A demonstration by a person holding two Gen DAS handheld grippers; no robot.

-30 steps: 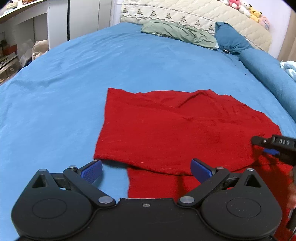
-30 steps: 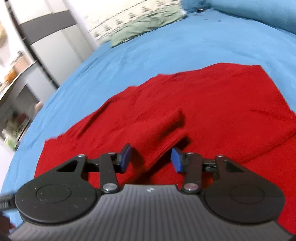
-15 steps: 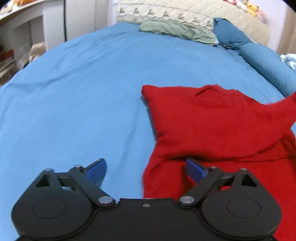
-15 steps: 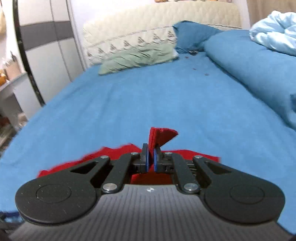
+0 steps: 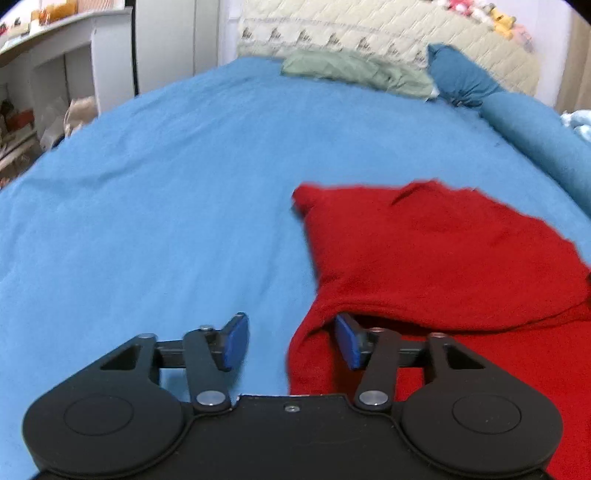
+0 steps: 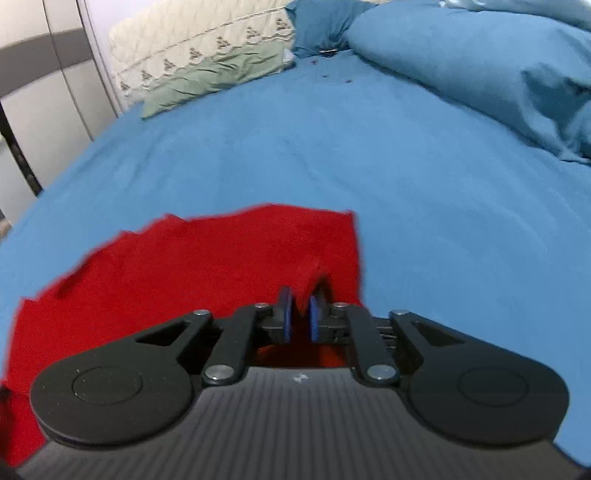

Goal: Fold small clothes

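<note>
A red knit garment (image 5: 436, 254) lies on the blue bed sheet (image 5: 155, 206), partly folded over itself. My left gripper (image 5: 291, 343) is open, low at the garment's near left edge, with its right fingertip (image 5: 347, 343) tucked under the folded layer. In the right wrist view the garment (image 6: 192, 273) spreads to the left. My right gripper (image 6: 300, 314) is shut on a pinched fold of the red cloth.
A green pillow (image 5: 354, 72) and a blue pillow (image 5: 458, 81) lie against the quilted headboard (image 5: 388, 33). A blue bolster (image 6: 480, 70) runs along the right side. White shelves (image 5: 48, 74) stand beyond the bed's left edge.
My right gripper closed on the red cloth and pulled it right, folding the garment over. My left gripper narrowed its opening at the left edge.
</note>
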